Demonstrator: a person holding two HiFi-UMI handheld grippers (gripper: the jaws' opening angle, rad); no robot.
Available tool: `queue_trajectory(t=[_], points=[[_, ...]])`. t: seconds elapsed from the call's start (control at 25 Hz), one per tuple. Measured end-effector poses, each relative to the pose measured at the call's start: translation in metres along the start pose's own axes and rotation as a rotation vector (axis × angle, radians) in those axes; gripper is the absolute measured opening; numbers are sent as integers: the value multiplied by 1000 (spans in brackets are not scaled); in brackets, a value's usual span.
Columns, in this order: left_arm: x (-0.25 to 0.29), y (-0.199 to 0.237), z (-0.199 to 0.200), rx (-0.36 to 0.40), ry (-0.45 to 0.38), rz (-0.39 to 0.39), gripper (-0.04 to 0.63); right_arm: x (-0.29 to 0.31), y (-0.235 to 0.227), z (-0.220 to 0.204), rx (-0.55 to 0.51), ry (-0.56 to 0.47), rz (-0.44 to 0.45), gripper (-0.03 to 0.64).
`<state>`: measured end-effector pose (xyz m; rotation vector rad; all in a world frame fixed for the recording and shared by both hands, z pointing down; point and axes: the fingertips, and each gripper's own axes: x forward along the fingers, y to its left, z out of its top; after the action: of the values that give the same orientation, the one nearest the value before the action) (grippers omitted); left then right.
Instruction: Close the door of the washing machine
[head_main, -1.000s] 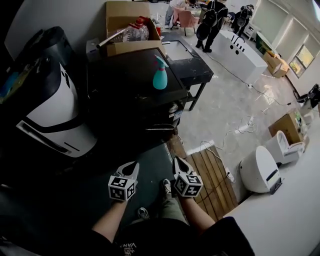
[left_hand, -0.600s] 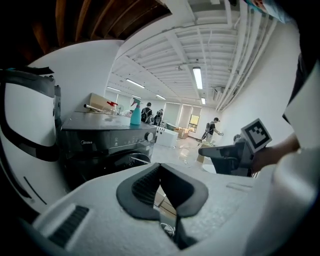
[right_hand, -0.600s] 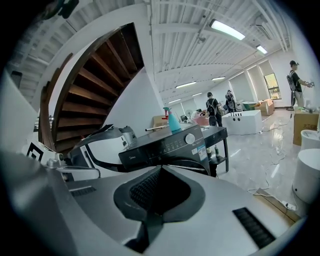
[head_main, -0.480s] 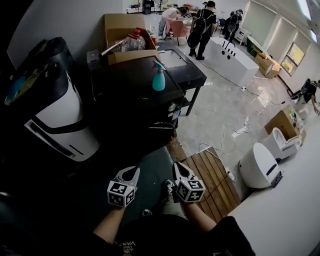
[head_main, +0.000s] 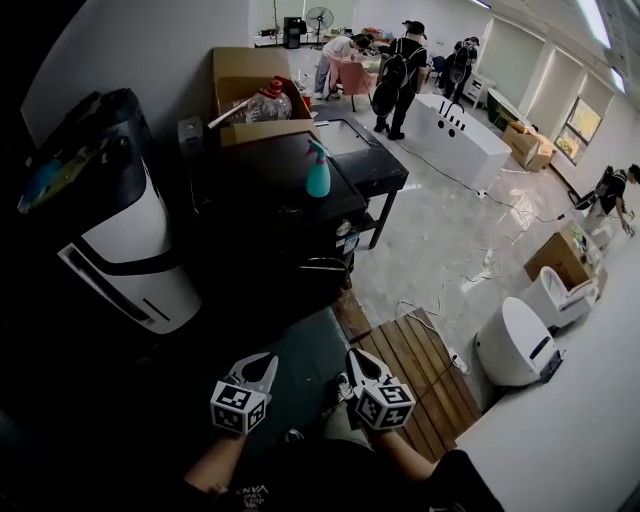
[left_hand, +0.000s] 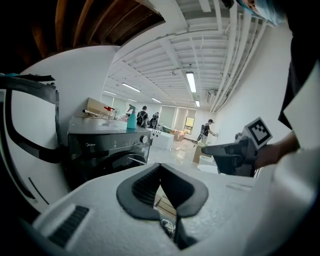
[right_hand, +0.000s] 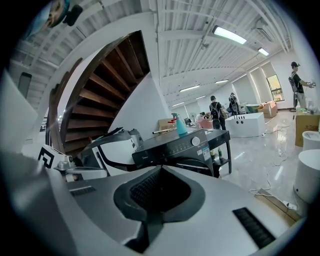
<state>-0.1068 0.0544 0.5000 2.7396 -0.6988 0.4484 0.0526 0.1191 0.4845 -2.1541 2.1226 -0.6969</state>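
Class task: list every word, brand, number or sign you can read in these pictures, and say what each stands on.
"Midea": on the washing machine, front panel.
Print on its control panel: too small to read.
Print on the person's shirt: partly cut off, unreadable.
The cubes on left gripper and right gripper: square markers, no words.

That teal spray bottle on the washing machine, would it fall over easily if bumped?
Probably: the spray bottle stands tall and narrow on the smooth top of the washing machine, so a bump would likely tip or slide it. It looks plastic, so probably light, not fragile.
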Motion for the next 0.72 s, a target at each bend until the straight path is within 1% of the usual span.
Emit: queue_trajectory(t=[0.2,0.32,0.48,0.72], points=[[-9,-2,2,-30,-8,1,5,-13,10,1,-9,6,3,0],[-10,-5,5,-9,-11,1,5,-17,13,5,-22,1,9,0],[-11,-1,6,27,-6,17,5,-18,14,16,-32,-18,-15,-2],[-6,-10,12,32,-35,-8,5,-20,10,24,-66,-34,-26,-2]])
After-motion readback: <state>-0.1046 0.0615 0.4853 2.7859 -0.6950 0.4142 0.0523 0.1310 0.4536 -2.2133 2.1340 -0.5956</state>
